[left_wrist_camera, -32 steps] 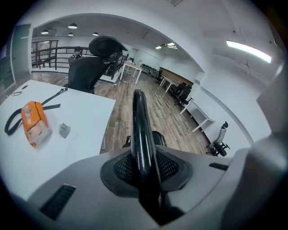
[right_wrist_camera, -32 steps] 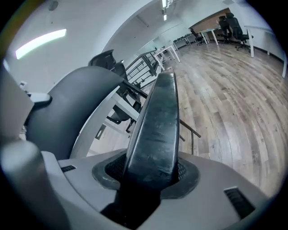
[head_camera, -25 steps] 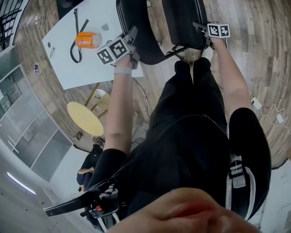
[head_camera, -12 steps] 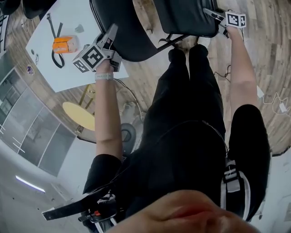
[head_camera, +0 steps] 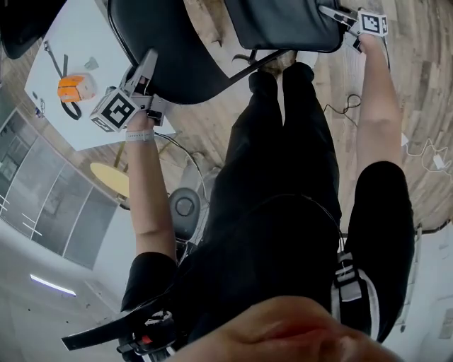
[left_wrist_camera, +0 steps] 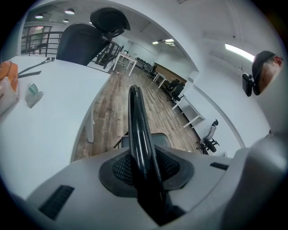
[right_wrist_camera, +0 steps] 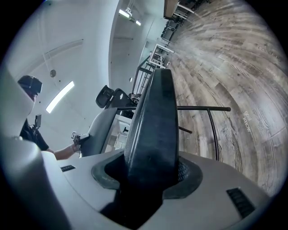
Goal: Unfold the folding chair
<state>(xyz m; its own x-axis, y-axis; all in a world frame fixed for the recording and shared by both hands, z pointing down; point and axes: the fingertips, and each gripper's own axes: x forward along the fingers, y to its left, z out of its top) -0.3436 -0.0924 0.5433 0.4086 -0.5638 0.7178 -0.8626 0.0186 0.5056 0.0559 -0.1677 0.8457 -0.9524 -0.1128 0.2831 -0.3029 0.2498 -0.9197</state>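
Observation:
The black folding chair stands in front of the person's legs. In the head view its curved backrest (head_camera: 177, 49) is at upper left and its padded seat (head_camera: 283, 25) at upper right, the frame tube (head_camera: 258, 62) between them. My left gripper (head_camera: 150, 60) clamps the backrest's thin glossy edge (left_wrist_camera: 137, 130), which runs between the jaws; the jaws are opening, though the pads still lie against the edge. My right gripper (head_camera: 333, 13) is shut on the seat's thick side edge (right_wrist_camera: 155, 121), which fills the gap between its jaws.
A white table (head_camera: 49, 113) at the left carries an orange pouch (head_camera: 73, 88) with a black strap. Below it stand a yellow round stool (head_camera: 110, 178) and a grey round base (head_camera: 185, 205). Cables (head_camera: 425, 152) lie on the wooden floor at right. A black office chair (left_wrist_camera: 85, 42) stands behind the table.
The left gripper has swung left and lower in the head view with the backrest. The right gripper has moved outward with the seat. Backrest and seat now stand further apart.

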